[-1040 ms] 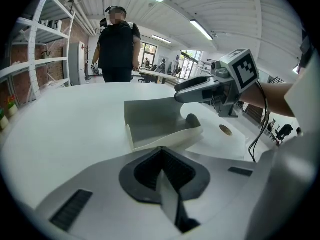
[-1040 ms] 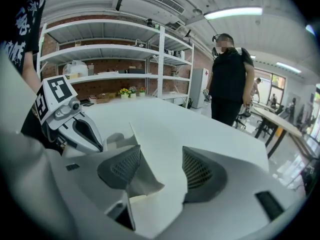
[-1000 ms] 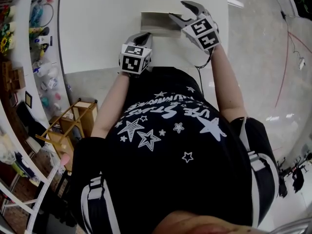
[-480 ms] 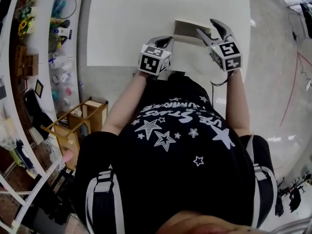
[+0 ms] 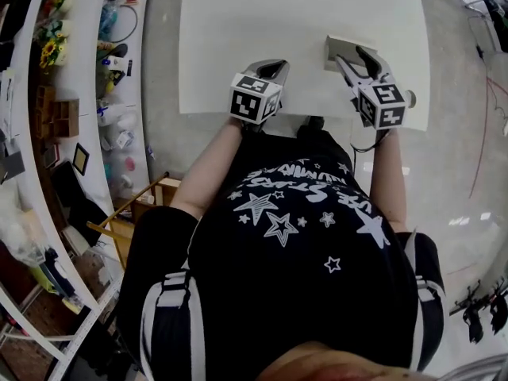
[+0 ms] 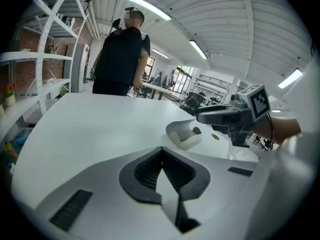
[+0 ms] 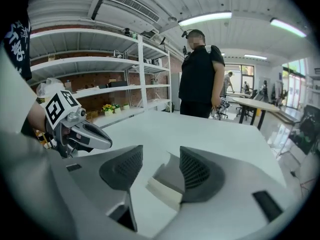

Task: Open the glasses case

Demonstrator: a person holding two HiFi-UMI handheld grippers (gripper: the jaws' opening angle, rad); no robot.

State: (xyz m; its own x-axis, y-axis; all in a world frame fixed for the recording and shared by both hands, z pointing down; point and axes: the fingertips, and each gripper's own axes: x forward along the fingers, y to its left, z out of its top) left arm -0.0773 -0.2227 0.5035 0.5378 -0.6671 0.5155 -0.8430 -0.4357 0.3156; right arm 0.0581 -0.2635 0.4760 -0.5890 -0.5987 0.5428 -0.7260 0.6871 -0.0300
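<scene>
White table [image 5: 238, 30], shelving behind. Both grippers have pulled back towards the near edge. Left gripper [image 6: 161, 151] is clamped shut, empty, now well apart from the glasses case [image 5: 340, 50]. Right gripper [image 7: 161, 159] is closing around the case, not clearly pressing yet. Lid looks already raised.

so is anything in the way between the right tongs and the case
Nothing visible is. The case lies on the bare table, right between the jaws of the right tongs. Those jaws are closing, and the pads do not press on it yet.
</scene>
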